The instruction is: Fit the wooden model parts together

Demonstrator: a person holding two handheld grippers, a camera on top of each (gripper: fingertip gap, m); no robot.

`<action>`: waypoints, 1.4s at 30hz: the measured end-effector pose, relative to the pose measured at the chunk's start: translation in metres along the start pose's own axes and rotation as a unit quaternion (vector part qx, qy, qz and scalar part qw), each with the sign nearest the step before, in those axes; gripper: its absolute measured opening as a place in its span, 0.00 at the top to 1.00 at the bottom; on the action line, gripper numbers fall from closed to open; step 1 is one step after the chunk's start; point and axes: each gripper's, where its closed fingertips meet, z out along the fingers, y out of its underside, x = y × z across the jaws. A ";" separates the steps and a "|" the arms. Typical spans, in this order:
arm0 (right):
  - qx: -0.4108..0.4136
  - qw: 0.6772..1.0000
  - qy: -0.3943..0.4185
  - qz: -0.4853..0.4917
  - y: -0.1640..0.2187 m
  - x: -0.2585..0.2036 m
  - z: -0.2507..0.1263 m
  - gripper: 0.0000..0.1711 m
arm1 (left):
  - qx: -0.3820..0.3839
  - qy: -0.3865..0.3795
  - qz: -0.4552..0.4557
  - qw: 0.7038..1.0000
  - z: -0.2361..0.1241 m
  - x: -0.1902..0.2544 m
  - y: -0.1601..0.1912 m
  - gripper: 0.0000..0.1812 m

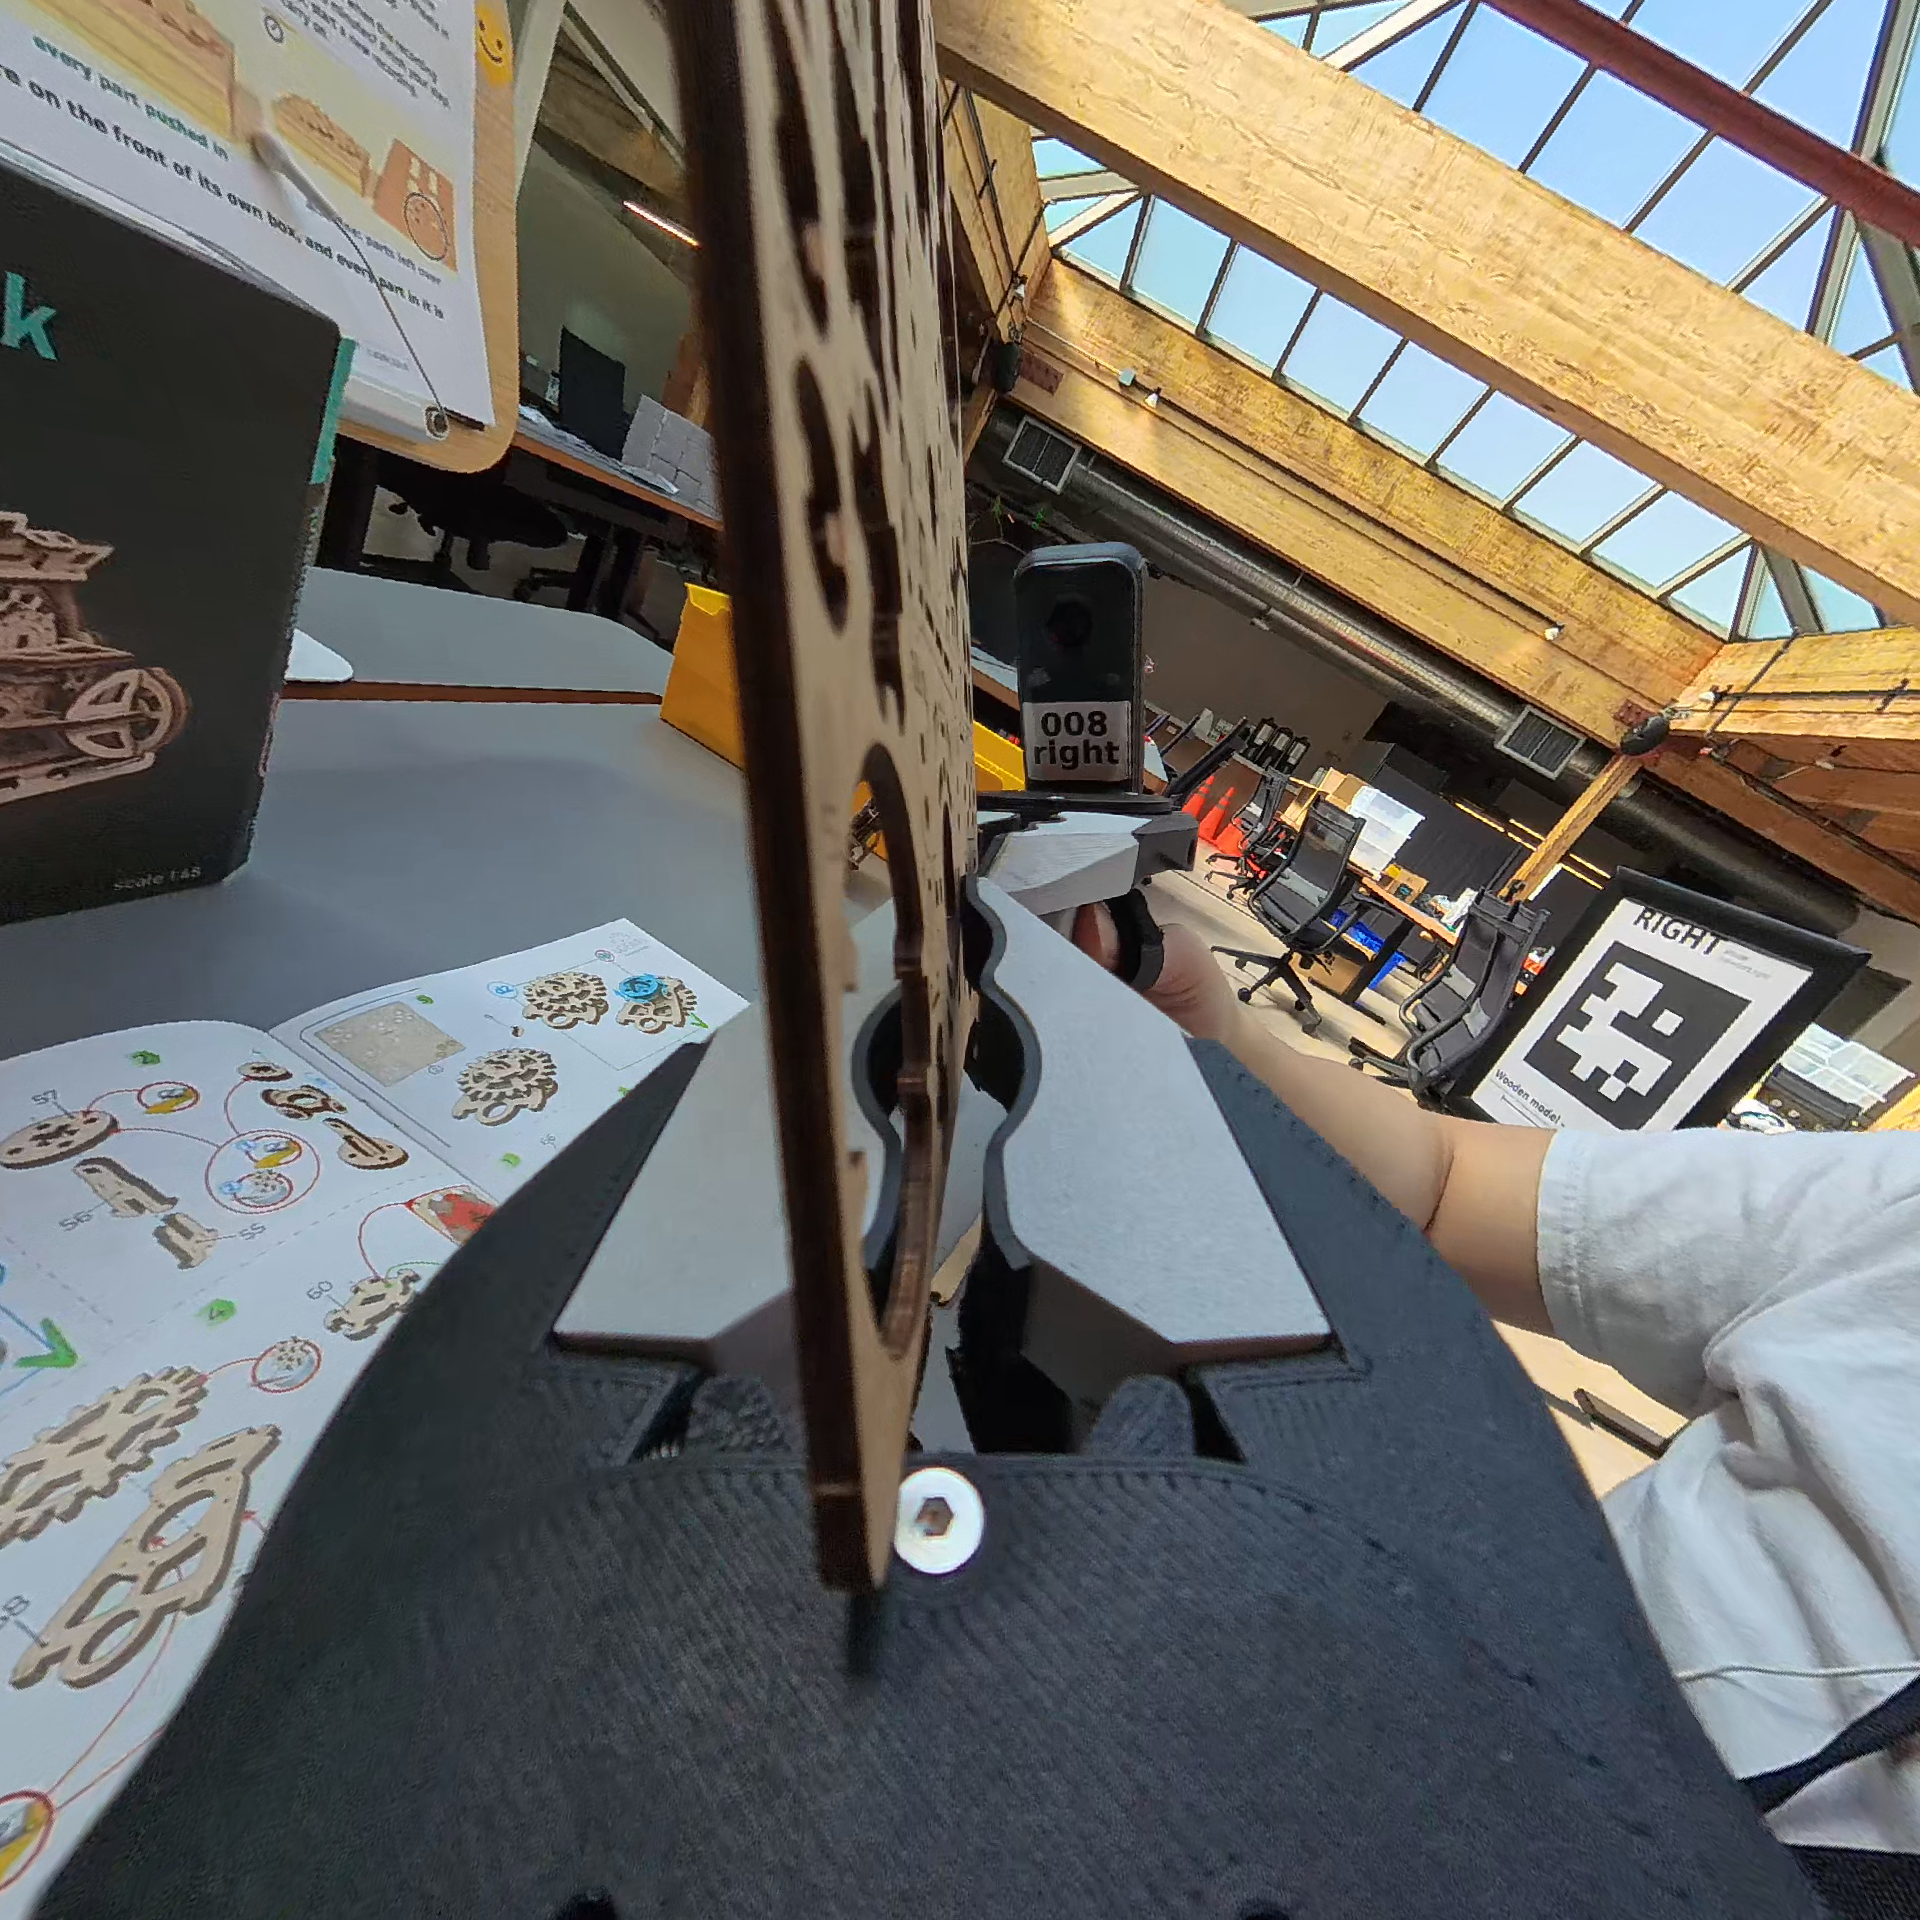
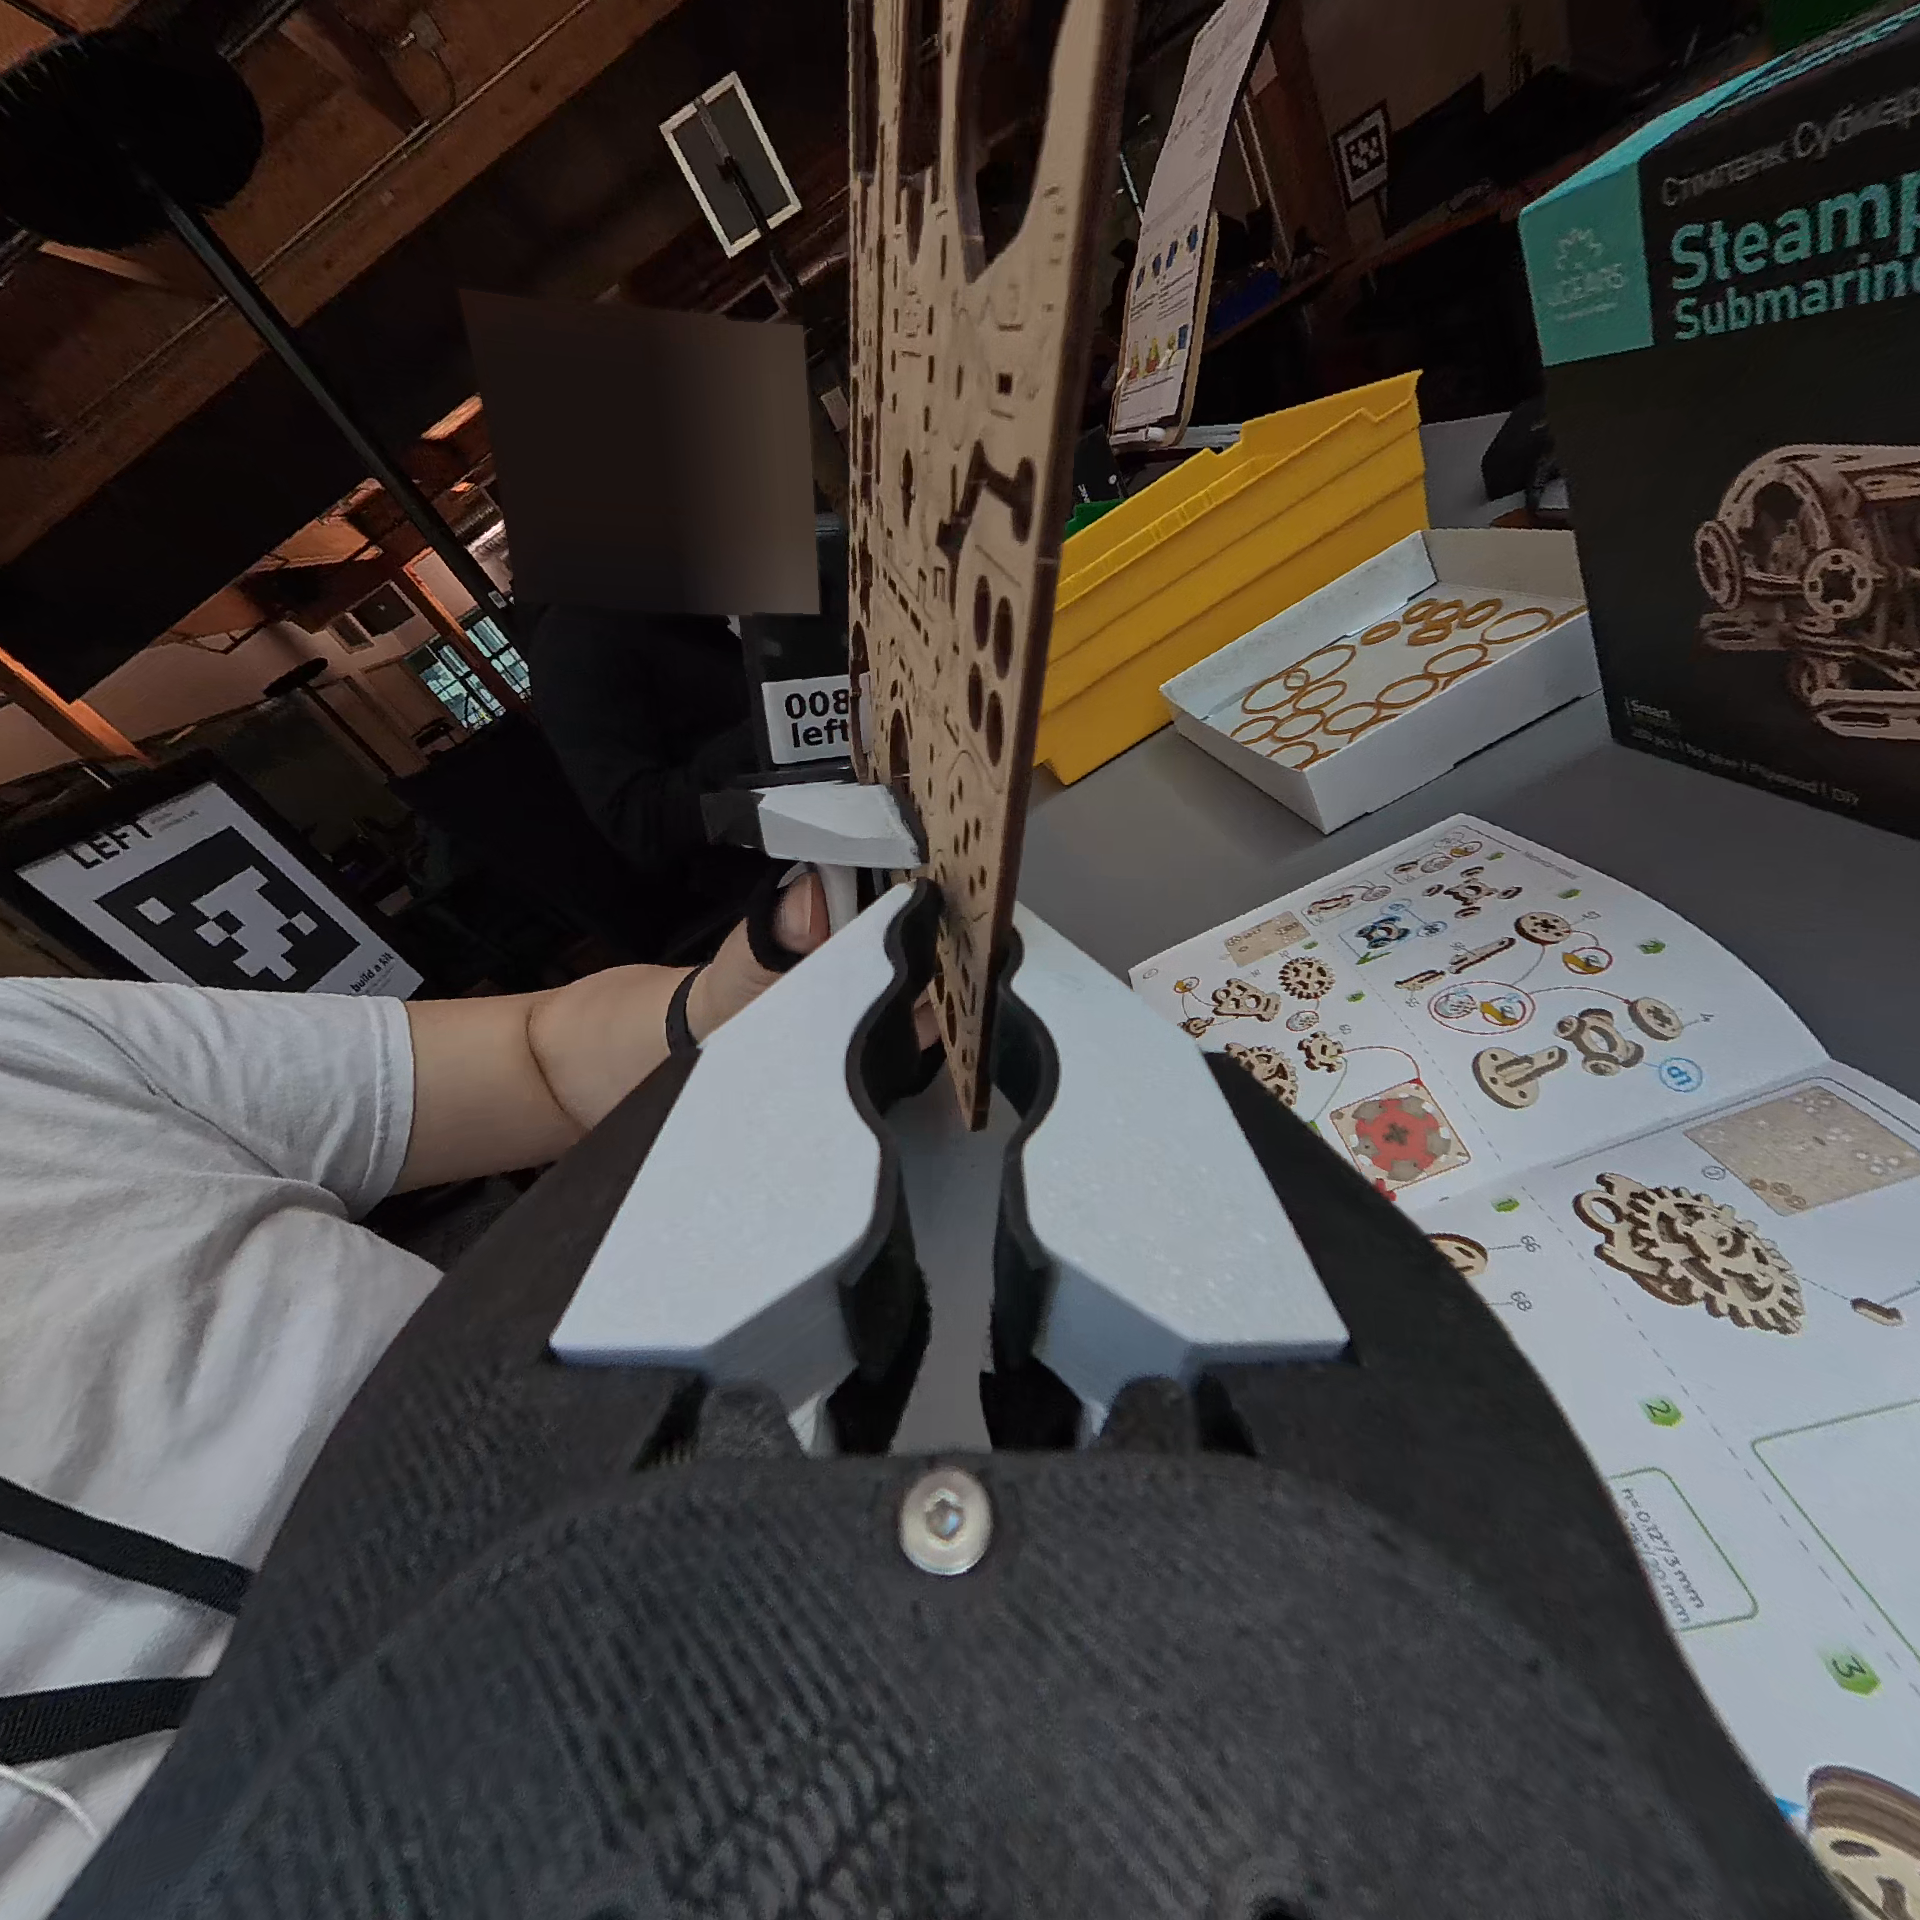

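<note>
Over grey table (image 2: 1195, 831), both tongs (image 1: 940, 1039) (image 2: 961, 1029) clamping thin wooden sheet (image 2: 956, 520) edge-on, could snap if twisted.

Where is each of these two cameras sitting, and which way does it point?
Left wrist view: rides the left tongs, looking rightward along them at the wooden sheet they clamp; the person's right forearm shows.
Right wrist view: rides the right tongs, facing leftward; the left forearm shows.
Shared: the sheet, the booklet, and the opposite tongs.
</note>
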 end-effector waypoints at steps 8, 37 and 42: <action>-0.012 1.000 0.011 -0.002 0.002 0.004 0.000 0.96 | 0.001 -0.017 0.008 1.000 0.001 -0.003 0.002 1.00; 0.018 0.999 0.013 0.031 0.000 0.006 -0.001 0.96 | 0.011 -0.039 0.033 0.999 0.002 -0.003 0.003 0.99; 0.014 0.999 0.021 0.030 0.003 0.010 -0.001 0.95 | 0.003 -0.049 0.040 0.998 0.001 -0.006 0.006 0.99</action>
